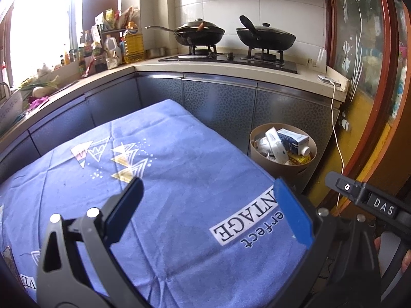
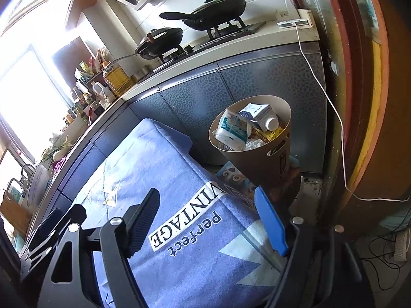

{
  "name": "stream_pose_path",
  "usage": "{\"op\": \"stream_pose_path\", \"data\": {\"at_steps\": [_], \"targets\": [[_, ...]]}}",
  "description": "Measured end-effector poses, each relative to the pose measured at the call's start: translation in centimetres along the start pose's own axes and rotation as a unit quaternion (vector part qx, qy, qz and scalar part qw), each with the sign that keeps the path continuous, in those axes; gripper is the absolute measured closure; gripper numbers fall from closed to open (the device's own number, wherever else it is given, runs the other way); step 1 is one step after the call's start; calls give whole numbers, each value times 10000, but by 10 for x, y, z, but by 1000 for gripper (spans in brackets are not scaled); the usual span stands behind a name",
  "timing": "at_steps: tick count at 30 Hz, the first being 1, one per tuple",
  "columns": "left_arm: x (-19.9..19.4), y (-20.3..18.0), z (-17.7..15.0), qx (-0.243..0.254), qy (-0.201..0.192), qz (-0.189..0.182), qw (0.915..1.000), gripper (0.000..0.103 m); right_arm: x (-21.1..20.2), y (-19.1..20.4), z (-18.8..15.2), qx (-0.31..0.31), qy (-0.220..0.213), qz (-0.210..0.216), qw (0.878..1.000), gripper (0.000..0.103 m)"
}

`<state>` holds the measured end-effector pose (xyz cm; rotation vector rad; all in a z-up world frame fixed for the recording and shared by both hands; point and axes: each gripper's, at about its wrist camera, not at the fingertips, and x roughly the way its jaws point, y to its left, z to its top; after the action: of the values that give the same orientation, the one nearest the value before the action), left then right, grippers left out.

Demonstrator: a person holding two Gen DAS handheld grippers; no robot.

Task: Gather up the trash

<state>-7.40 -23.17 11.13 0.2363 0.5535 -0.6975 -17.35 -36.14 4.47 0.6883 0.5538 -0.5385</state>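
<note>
On the left, bottles (image 1: 132, 42) crowd the counter (image 1: 108, 77) by the bright window. The left gripper (image 1: 208, 208) hangs over the blue cloth (image 1: 179, 154), jaws wide apart, nothing between them. The right gripper (image 2: 210, 220) is the same, open and empty, over the cloth's corner. 2 black pans (image 1: 199, 34) sit on the stove (image 1: 228, 59). To the right, the brown bin (image 2: 259, 159) stands on the floor, full of trash (image 2: 239, 128), maybe cartons and wrappers.
</note>
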Motion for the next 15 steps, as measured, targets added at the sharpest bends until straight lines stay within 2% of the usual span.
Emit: {"op": "stream_pose_path", "data": {"at_steps": [15], "targets": [[1,-4,-5,47,5,71,10000,6,0,2,-4,-110,16,-93,9999,27]]}}
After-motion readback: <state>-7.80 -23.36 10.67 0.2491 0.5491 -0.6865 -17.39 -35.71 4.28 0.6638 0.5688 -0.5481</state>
